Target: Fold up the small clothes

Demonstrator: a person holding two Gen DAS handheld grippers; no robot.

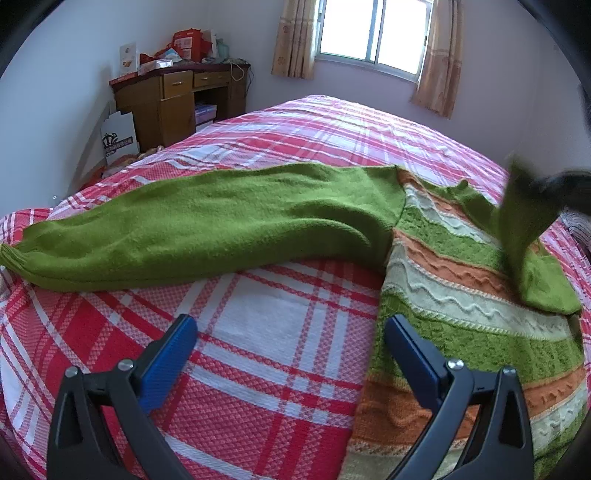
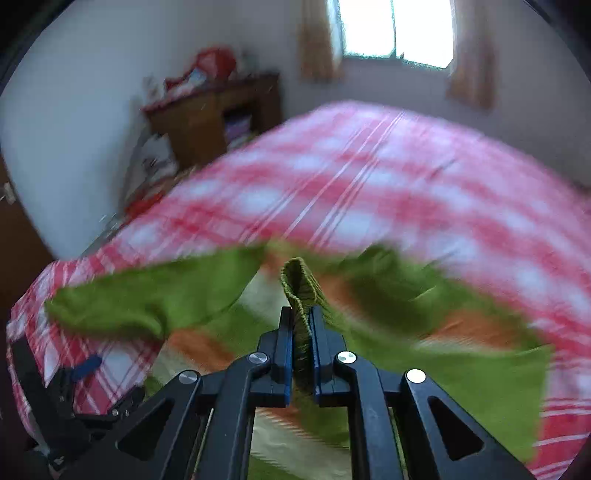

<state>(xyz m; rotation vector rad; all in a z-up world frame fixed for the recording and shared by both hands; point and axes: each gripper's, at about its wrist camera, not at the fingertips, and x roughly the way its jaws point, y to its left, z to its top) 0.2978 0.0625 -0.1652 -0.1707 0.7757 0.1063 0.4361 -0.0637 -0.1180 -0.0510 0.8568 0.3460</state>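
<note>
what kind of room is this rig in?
Most likely a home bedroom. A bed with a red and white plaid bedspread fills most of the view, a wooden desk piled with boxes stands in the corner, and a curtained window sits in the far wall.

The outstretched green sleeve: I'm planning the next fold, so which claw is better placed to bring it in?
Left. The left claw hangs open and empty over the bedspread just below that sleeve, while the right claw is shut on the other sleeve's cuff.
</note>
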